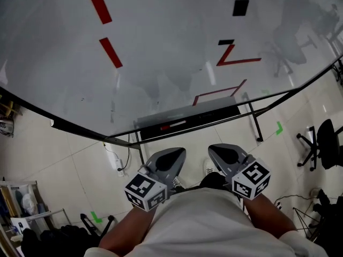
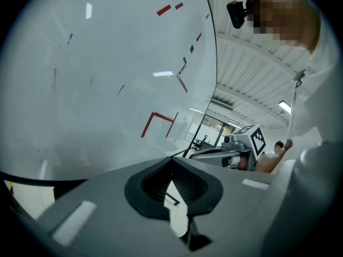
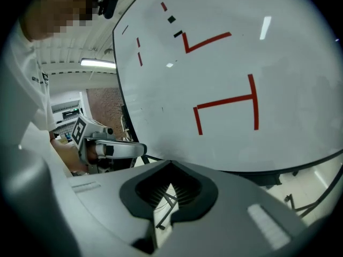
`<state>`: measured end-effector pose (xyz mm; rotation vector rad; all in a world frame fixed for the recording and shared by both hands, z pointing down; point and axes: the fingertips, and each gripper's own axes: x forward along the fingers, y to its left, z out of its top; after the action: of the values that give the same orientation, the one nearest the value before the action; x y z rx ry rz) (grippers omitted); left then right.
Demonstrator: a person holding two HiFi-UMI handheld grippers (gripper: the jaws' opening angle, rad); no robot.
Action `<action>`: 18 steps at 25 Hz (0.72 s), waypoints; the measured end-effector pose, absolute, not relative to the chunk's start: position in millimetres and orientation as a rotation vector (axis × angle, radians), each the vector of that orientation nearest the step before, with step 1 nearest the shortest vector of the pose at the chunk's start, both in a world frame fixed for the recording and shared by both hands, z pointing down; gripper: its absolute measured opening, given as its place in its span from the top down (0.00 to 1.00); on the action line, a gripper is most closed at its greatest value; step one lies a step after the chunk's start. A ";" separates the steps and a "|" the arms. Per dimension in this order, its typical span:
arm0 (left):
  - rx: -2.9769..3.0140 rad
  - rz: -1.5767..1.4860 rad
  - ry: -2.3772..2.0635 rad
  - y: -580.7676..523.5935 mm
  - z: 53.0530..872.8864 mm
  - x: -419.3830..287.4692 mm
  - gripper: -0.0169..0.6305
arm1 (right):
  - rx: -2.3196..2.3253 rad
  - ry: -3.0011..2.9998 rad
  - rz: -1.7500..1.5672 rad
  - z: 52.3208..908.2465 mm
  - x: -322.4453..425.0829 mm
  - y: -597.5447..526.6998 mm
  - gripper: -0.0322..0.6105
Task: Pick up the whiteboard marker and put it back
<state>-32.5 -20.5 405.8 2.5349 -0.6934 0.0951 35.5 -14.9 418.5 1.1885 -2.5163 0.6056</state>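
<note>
A whiteboard marker [image 1: 174,125] with a red end lies on the dark tray [image 1: 214,115] under the whiteboard [image 1: 161,47]. Both grippers are held close to the person's body, below the tray and apart from it. The left gripper [image 1: 172,155] is shut with nothing in it, its jaws meeting around a small dark hollow [image 2: 172,183]. Beside it, the right gripper [image 1: 222,153] is likewise shut and empty [image 3: 169,189]. Each gripper view shows the other gripper off to the side: the right gripper [image 2: 236,155] and the left gripper [image 3: 110,150].
The board carries red strokes [image 1: 110,52] and a black magnet [image 1: 240,7]. Its metal stand legs [image 1: 256,123] reach the tiled floor. A power strip [image 1: 113,159] lies at the left, an office chair [image 1: 324,143] at the right, and clutter [image 1: 21,208] at the lower left.
</note>
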 end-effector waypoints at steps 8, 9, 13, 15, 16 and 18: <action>2.537 0.047 -0.783 24.2 391.8 -38.6 0.95 | 1.084 -2.545 0.588 414.7 31.5 25.3 0.95; 2.530 0.041 -0.811 29.5 392.1 -38.8 0.95 | 1.061 -2.561 0.575 412.3 31.3 29.8 0.95; 2.492 0.036 -0.907 62.4 393.3 -24.5 0.95 | 0.961 -2.611 0.511 402.6 43.6 60.6 0.95; 2.479 0.029 -0.935 86.1 391.7 -8.6 0.95 | 0.938 -2.628 0.491 397.6 59.8 80.4 0.95; 2.470 0.023 -0.949 98.5 391.9 0.0 0.95 | 0.933 -2.636 0.490 395.8 69.1 90.4 0.95; 2.452 0.020 -0.975 121.8 394.7 16.7 0.95 | 0.927 -2.655 0.501 393.8 87.2 108.7 0.95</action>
<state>16.7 121.8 394.7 2.4524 -0.9747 0.0201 87.2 108.7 393.8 0.9274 -2.6546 0.5008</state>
